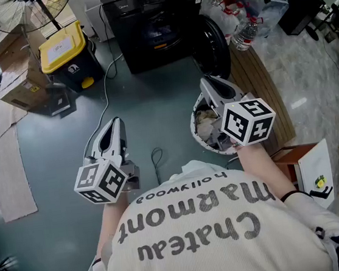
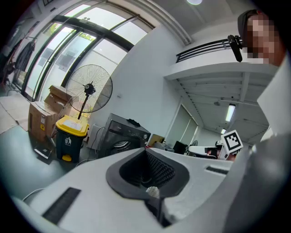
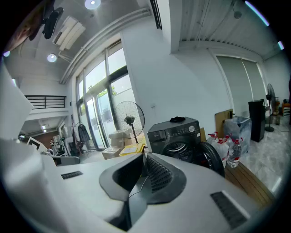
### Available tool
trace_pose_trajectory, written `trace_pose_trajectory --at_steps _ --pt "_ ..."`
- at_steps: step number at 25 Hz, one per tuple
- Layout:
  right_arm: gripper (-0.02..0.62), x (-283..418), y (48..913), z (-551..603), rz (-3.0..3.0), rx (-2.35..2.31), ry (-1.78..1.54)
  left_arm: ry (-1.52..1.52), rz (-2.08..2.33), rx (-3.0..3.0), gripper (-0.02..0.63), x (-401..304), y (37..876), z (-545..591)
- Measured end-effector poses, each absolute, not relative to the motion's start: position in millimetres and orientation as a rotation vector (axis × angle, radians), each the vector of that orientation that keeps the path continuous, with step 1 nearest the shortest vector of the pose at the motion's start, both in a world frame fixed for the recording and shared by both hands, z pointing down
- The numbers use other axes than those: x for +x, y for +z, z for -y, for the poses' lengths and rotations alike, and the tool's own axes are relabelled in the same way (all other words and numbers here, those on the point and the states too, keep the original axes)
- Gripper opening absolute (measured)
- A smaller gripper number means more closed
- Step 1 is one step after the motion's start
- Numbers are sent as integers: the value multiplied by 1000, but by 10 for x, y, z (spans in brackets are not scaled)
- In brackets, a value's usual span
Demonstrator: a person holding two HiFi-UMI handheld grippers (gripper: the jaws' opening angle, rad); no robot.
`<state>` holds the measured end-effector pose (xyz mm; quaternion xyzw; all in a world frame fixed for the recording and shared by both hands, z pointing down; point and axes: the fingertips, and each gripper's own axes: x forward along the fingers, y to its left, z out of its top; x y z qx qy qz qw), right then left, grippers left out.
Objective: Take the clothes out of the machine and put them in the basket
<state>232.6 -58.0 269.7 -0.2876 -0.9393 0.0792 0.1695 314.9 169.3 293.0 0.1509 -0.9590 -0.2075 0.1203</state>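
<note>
The black washing machine (image 1: 156,23) stands at the far side of the floor, and its round door (image 1: 215,46) hangs open to the right. Its drum is too dark to see into. A white basket (image 1: 198,135) with pale clothes (image 1: 207,127) in it sits on the floor by my right side. My right gripper (image 1: 207,84) is above the basket, pointing toward the machine (image 3: 175,136), shut with nothing in it. My left gripper (image 1: 115,122) hovers over bare floor to the left, also shut and holding nothing. It faces the machine (image 2: 120,136) too.
Left of the machine are a yellow-lidded bin (image 1: 68,55), cardboard boxes (image 1: 22,82) and a standing fan (image 1: 31,7). Water bottles (image 1: 245,30) and a wooden platform (image 1: 262,90) lie to the right. A thin cable (image 1: 157,161) trails over the grey floor between the grippers.
</note>
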Motion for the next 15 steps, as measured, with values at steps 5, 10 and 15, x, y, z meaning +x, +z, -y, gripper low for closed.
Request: trace_pose_trajectory --at_steps 5,10,15 --pt "49 2205 2813 575 2639 -821 239 -603 2787 405 8 3073 3060 -1727" --pt "49 1883 2938 593 2613 -818 289 -622 2773 373 8 2811 3165 -1758" --pt "49 1237 2966 573 2627 -807 318 -616 2793 331 8 2310 3108 -1897"
